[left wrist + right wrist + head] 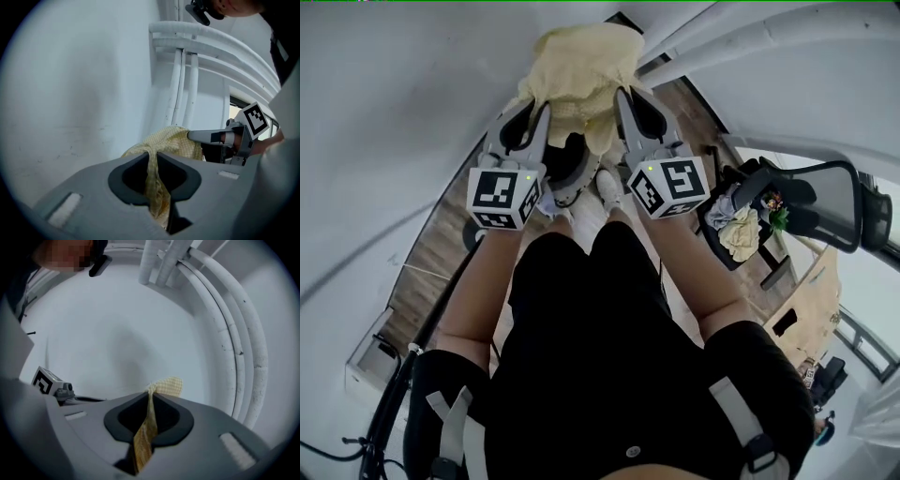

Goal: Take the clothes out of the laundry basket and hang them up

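Both jaw pairs are pinched together on cloth, our left gripper and right gripper each clamping an edge of the yellow checked garment bunched just ahead of them, clear of the laundry basket beside the right gripper; we judge hanging is not yet done.

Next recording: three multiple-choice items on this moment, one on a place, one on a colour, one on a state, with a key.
1. In the head view, the laundry basket lies: A) at the far left B) at the top middle C) right of the right hand-held gripper.
2. The held cloth is: A) blue B) pale yellow C) red.
3. The left hand-held gripper is: A) shut on the cloth B) open and empty C) out of view.
Key: 1 C, it sits toward the picture's right side; 2 B, yellow check shows in every view; 3 A, fabric is pinched between its jaws.
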A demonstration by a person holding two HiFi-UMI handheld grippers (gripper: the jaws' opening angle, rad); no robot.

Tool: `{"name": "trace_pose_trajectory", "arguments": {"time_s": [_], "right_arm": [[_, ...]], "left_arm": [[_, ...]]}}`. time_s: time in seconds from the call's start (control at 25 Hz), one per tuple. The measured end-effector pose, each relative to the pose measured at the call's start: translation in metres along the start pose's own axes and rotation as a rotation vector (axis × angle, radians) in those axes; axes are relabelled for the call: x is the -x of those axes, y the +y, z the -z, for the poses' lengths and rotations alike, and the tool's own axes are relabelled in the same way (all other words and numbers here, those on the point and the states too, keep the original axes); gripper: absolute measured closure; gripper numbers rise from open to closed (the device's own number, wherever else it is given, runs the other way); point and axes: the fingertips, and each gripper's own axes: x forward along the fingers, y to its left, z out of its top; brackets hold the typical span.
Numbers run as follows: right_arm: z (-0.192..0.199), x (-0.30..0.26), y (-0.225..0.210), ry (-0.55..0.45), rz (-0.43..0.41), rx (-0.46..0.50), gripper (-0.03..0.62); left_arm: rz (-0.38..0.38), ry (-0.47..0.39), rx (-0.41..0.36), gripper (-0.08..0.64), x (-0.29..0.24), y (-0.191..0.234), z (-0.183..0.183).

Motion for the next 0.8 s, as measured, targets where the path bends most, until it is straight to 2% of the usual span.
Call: {"name": "trace_pose_trajectory", "arguments": {"time_s": [0.16,0.36,0.52,0.8], "right_arm": [[-0.042,0.034,0.039,-0.07,-0.116,0.064,0.563],[-0.077,0.075,0.079,-0.144,-0.296,0.128,0.563],[-0.089,0.107,0.103,-0.17,-0.41,0.13,0.563],[-0.095,0.158,0.167,-0.204,-0.641,0.159,0.563]], "left_arm": [[-0.054,-0.081,-0.049,0.503,0.051,-0.022,-0.036],[-0.203,-0.16,-0.088,0.503,0.117,-0.056,-0.061],[-0.315,-0.202,-0.066,0.503,0.166,-0.083,-0.067],[-0.543,-0.273,-0.089,0.503,0.258,-0.124,-0.066]]}}
